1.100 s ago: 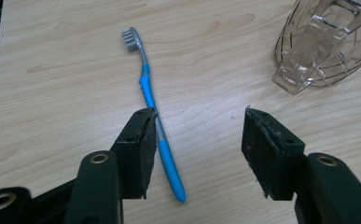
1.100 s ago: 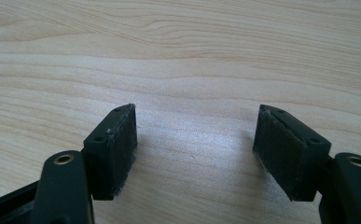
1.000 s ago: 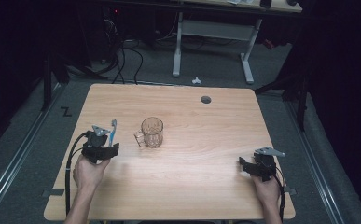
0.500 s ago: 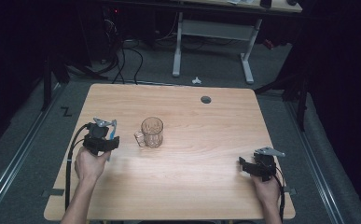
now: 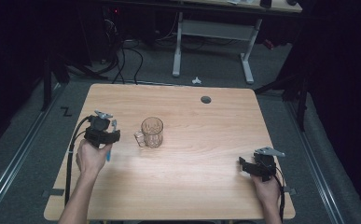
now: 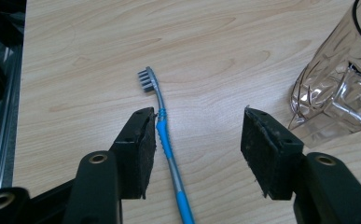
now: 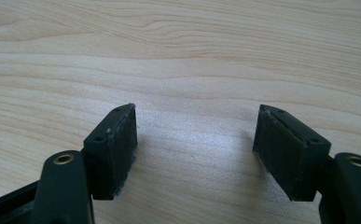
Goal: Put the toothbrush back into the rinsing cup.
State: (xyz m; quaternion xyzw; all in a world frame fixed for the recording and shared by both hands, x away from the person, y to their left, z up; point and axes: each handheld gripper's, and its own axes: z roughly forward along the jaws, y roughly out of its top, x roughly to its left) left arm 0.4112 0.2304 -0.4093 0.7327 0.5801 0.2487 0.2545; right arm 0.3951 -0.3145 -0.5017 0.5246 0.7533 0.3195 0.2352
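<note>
Since a second ago, the left gripper [image 6: 197, 154] has drawn slightly away from the glass mug [image 5: 151, 132]; its jaws gape over a blue toothbrush [image 6: 165, 140] lying on the surface [image 5: 192, 186] left of the mug. Well right of the mug, the right gripper [image 7: 196, 149] rests open and empty.

Pale wood-grain table [image 6: 99, 46], matt and smooth; clear, glossy ribbed glass mug [image 6: 341, 79]; blue-and-grey plastic toothbrush [image 6: 166, 144]; black gripper pads [image 7: 120, 147] look rough, matt.
</note>
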